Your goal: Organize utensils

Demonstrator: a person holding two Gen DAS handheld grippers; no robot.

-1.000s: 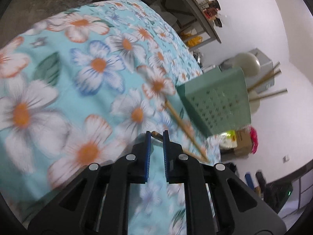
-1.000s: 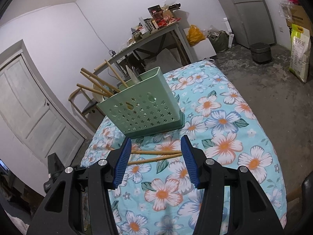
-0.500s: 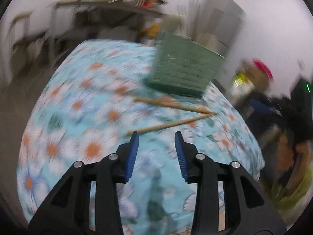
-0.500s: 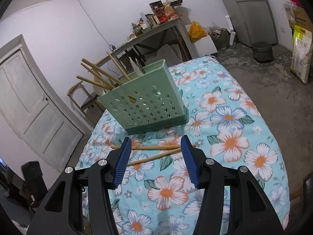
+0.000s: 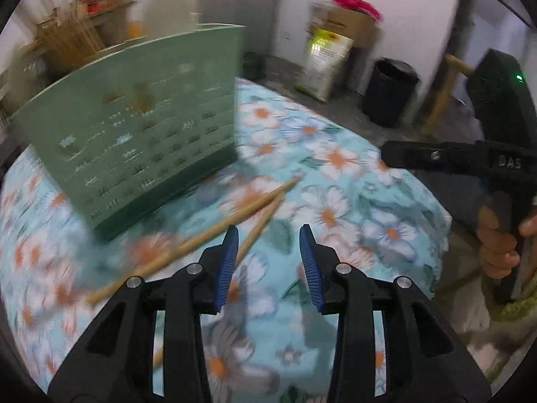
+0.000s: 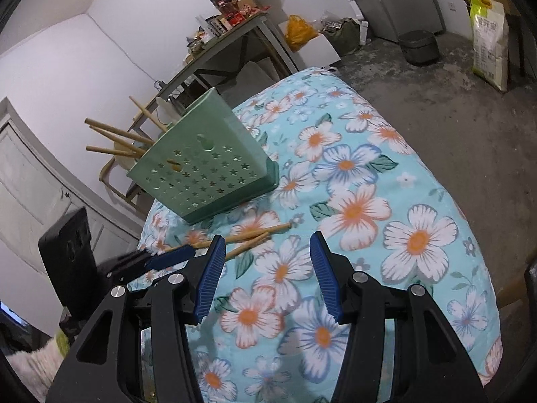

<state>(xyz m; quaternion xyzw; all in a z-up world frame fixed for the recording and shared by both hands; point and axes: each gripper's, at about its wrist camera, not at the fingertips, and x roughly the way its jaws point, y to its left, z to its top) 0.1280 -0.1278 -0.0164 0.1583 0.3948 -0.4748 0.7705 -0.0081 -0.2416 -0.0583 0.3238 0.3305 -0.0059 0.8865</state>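
A green perforated utensil holder (image 6: 208, 164) stands on the floral tablecloth (image 6: 386, 208) and holds several wooden chopsticks. It also shows, blurred, in the left wrist view (image 5: 141, 124). Two loose wooden chopsticks (image 6: 255, 233) lie crossed on the cloth just in front of the holder; they show in the left wrist view (image 5: 235, 215) too. My left gripper (image 5: 268, 252) is open and empty, just short of their near ends. My right gripper (image 6: 265, 268) is open and empty, a little short of the chopsticks. The left gripper's blue tip (image 6: 167, 257) reaches in from the left.
The right gripper and the hand holding it (image 5: 496, 201) show at the right of the left wrist view. A cluttered metal table (image 6: 235, 33), a black bin (image 5: 389, 90), a bag (image 5: 325, 60) and a white door (image 6: 30, 184) surround the table. The cloth drops off at the right edge.
My left gripper has opened and swung round to face the holder and the two chopsticks, coming closer. My right gripper has tilted and moved slightly nearer to the chopsticks.
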